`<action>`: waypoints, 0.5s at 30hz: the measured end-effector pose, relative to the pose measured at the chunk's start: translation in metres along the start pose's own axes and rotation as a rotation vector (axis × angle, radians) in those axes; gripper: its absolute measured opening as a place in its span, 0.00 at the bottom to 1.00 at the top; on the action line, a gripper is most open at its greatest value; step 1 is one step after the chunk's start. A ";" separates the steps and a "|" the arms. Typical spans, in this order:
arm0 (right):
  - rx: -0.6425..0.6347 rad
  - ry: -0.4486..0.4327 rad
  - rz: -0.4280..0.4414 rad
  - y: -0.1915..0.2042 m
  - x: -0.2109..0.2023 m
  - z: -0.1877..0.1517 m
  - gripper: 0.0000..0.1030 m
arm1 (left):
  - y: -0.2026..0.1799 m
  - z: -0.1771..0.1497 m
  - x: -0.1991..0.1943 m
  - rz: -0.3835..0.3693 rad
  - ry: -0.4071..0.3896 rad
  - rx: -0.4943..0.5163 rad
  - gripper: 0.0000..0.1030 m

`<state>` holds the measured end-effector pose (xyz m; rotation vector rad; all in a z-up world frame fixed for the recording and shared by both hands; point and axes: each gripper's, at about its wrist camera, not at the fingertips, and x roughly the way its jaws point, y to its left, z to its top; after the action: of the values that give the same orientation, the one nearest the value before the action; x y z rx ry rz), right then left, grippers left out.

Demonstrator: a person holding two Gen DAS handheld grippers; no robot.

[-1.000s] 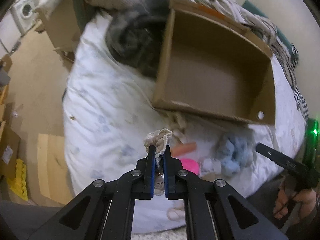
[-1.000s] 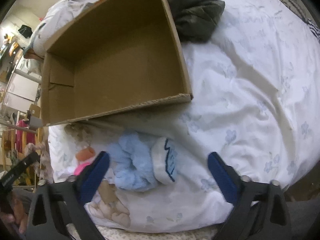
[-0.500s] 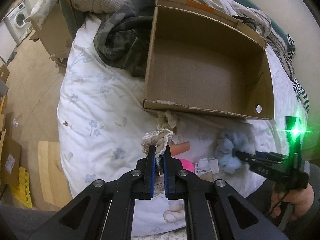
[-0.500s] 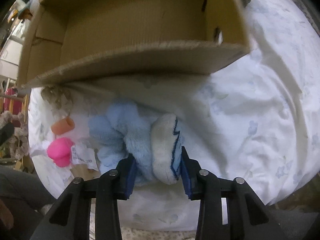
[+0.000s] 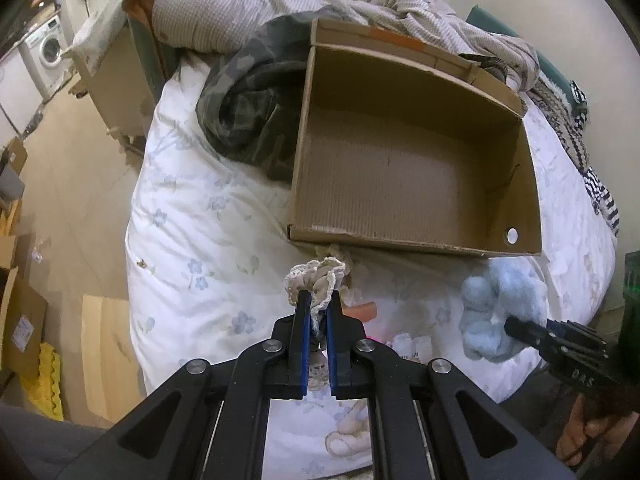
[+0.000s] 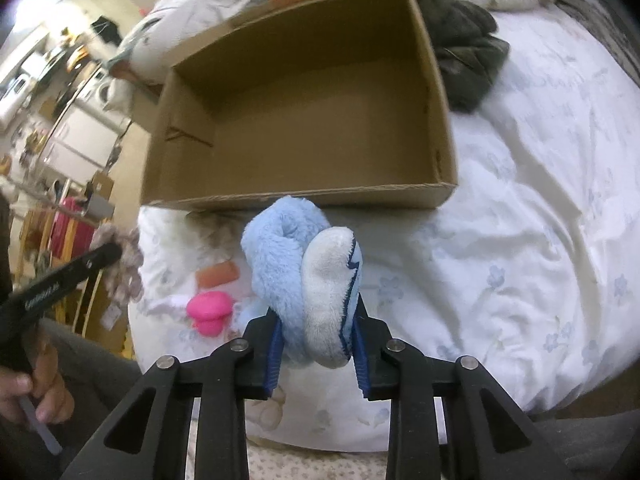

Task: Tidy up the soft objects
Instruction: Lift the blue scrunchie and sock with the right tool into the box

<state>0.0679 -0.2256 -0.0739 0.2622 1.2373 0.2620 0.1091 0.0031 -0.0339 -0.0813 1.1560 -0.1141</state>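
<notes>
Right wrist view: right gripper (image 6: 318, 344) clamped on upright blue plush slipper (image 6: 308, 276) (toe toward cardboard box (image 6: 304, 196)).

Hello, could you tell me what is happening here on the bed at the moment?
A person is sorting soft items with a handheld gripper in each hand. The left gripper is clamped on a beige lace-trimmed scrunchie, and the right gripper grips a fluffy blue slipper. Both are held in front of the cardboard box, which has nothing in it. A pink toy and an orange piece lie on the floral bedsheet.
</notes>
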 end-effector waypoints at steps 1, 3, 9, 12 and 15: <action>-0.005 -0.002 0.006 0.003 0.001 0.000 0.30 | -0.002 0.000 0.000 0.010 -0.011 0.010 0.06; -0.015 -0.008 0.023 0.003 0.002 -0.002 0.30 | -0.004 -0.001 -0.001 0.031 -0.028 0.026 0.06; -0.009 -0.040 0.095 0.014 -0.010 0.006 0.30 | 0.000 -0.005 -0.007 0.051 -0.054 0.016 0.06; -0.010 -0.065 0.144 0.015 -0.022 0.006 0.30 | 0.000 -0.007 -0.016 0.049 -0.083 0.013 0.06; -0.030 -0.090 0.178 0.021 -0.028 0.003 0.30 | -0.002 -0.007 -0.024 0.056 -0.126 0.024 0.06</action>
<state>0.0614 -0.2150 -0.0406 0.3550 1.1216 0.4179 0.0929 0.0039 -0.0142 -0.0343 1.0302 -0.0721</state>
